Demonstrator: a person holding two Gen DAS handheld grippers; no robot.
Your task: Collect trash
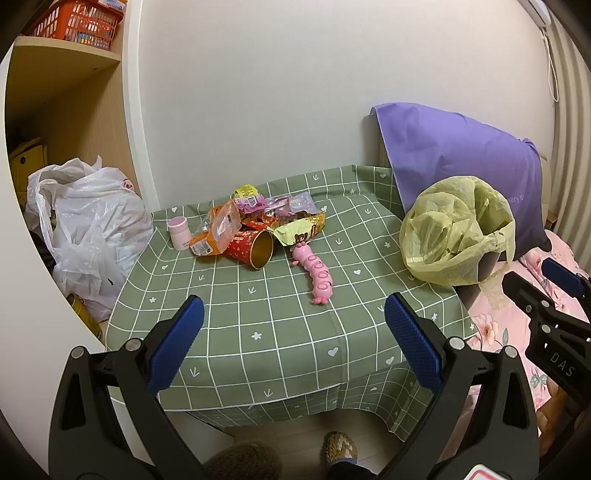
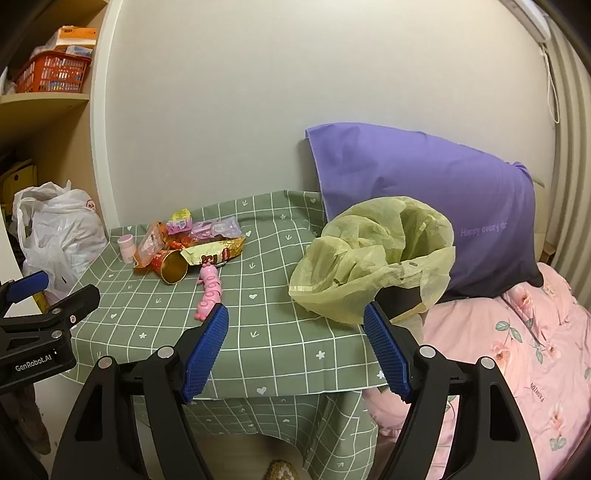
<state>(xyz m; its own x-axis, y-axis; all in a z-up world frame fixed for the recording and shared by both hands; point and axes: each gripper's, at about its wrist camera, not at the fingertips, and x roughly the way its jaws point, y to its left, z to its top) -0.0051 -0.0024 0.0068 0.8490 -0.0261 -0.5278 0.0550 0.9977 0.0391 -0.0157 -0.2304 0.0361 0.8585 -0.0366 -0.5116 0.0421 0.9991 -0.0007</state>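
A heap of snack wrappers (image 1: 255, 218) (image 2: 199, 240) lies at the back of the green checked table (image 1: 258, 325) (image 2: 280, 325), with a tipped red paper cup (image 1: 255, 248) (image 2: 170, 266) and a small pink jar (image 1: 178, 232) (image 2: 126, 248). In front of the heap lies a pink caterpillar toy (image 1: 317, 275) (image 2: 209, 295). A bin lined with a yellow-green trash bag (image 1: 454, 232) (image 2: 376, 258) stands at the table's right edge. My left gripper (image 1: 293, 339) is open over the near table edge. My right gripper (image 2: 295, 350) is open too, in front of the bin. Neither holds anything.
A full white plastic bag (image 1: 92, 229) (image 2: 59, 232) sits left of the table by a shelf with an orange basket (image 1: 77, 22) (image 2: 51, 72). A purple pillow (image 1: 461, 166) (image 2: 424, 195) leans behind the bin on a pink floral bed (image 2: 509, 350). A slippered foot (image 1: 340, 446) shows below.
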